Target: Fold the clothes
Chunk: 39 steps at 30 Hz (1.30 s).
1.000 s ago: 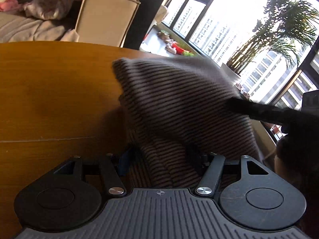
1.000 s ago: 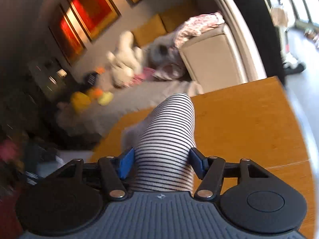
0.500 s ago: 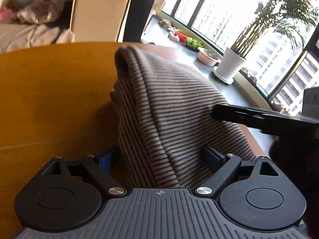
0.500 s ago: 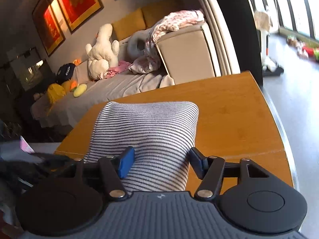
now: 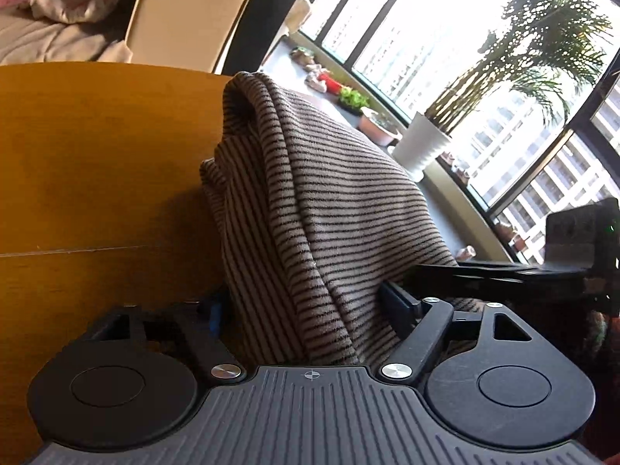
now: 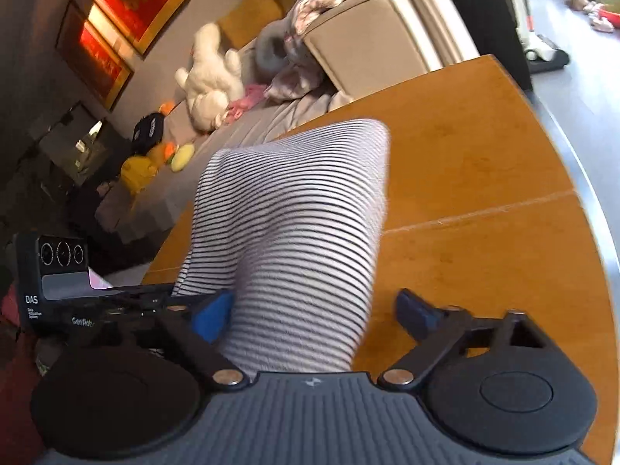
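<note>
the striped garment (image 5: 333,209) stood bunched in the middle of both views, on the wooden surface (image 5: 97,155). the left claw (image 5: 306,310) was closing around its near end, though whether the pads pressed was hard to tell. in the right view the right claw (image 6: 314,310) was spread, its right pad clear of the cloth.

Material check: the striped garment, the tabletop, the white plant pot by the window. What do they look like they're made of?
Striped garment: soft knit fabric, probably jersey or a fine sweater knit; it drapes in rounded folds with a matte, slightly fuzzy surface.
Tabletop: wood or wood veneer, satin finish; warm orange-brown with faint grain, a straight seam and a soft sheen.
White plant pot: likely ceramic or plastic, ribbed sides; too far off to tell which.
</note>
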{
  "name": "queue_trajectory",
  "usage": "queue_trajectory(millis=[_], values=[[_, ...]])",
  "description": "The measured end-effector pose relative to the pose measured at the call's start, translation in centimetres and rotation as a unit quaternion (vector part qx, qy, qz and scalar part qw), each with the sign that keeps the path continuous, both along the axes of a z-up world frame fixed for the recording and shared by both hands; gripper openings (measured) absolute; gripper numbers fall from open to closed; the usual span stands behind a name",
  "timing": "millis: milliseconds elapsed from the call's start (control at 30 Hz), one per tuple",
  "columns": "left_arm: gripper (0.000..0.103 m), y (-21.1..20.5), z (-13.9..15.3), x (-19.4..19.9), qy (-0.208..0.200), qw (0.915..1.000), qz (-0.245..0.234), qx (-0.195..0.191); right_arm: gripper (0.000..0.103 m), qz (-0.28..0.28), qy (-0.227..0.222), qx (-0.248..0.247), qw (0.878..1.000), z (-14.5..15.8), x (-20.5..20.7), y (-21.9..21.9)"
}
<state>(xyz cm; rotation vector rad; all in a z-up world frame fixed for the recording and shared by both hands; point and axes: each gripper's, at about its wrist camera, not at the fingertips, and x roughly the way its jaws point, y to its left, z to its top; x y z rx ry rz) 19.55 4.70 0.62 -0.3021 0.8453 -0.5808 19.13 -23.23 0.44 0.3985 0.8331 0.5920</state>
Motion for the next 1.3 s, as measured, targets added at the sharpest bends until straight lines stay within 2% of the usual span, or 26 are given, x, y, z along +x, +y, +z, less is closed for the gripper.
queue_trajectory(millis=[67,133,200,333,567,667,733,800,933,1000,1033,1100,1167,1233,1300], values=[[0.071,0.5,-0.1,0.0,-0.005,1.0000,0.000,-0.006,0.074,0.013,-0.012,-0.028,0.999,0.5,0.7,1.6],[0.069,1.6,0.0,0.1,-0.004,0.9998,0.007,-0.016,0.074,0.025,-0.030,-0.063,0.997,1.2,1.5,3.5],[0.066,3.4,0.1,0.7,-0.003,0.9994,0.023,-0.026,0.071,0.042,-0.047,-0.076,0.995,2.1,2.6,5.2],[0.064,8.5,0.3,2.5,-0.006,0.9967,0.074,-0.033,0.068,0.085,-0.075,-0.078,0.991,3.1,6.1,9.9],[0.065,17.0,-0.6,5.6,-0.006,0.9850,0.167,-0.045,0.068,0.122,-0.082,-0.045,0.988,1.5,13.6,18.8],[0.063,18.4,0.9,5.6,-0.016,0.9819,0.187,-0.020,0.069,0.129,-0.095,-0.046,0.986,1.2,15.0,20.9],[0.063,18.9,2.3,5.3,-0.044,0.9794,0.197,0.005,0.069,0.131,-0.106,-0.054,0.984,1.2,15.4,21.5],[0.063,19.5,3.7,5.0,-0.071,0.9768,0.202,0.005,0.070,0.133,-0.126,-0.071,0.981,1.3,15.4,21.7],[0.064,19.5,6.5,6.3,-0.124,0.9727,0.196,-0.016,0.071,0.141,-0.163,-0.108,0.970,1.7,14.4,22.4],[0.066,18.5,7.4,8.2,-0.136,0.9739,0.181,-0.013,0.071,0.145,-0.184,-0.132,0.963,2.1,13.6,22.9],[0.070,17.9,7.5,9.4,-0.134,0.9759,0.172,-0.004,0.071,0.147,-0.193,-0.143,0.959,2.3,13.2,23.2],[0.068,17.2,6.4,11.8,-0.111,0.9773,0.178,0.028,0.076,0.147,-0.208,-0.165,0.953,2.9,12.3,23.5],[0.062,17.1,4.6,13.4,-0.077,0.9808,0.175,0.039,0.078,0.146,-0.245,-0.193,0.939,3.8,10.8,23.7],[0.063,17.6,3.6,13.6,-0.078,0.9817,0.168,0.043,0.078,0.151,-0.291,-0.208,0.922,4.9,8.7,23.5],[0.063,17.8,3.2,13.2,-0.083,0.9823,0.163,0.039,0.078,0.167,-0.318,-0.201,0.911,5.6,6.8,23.4]])
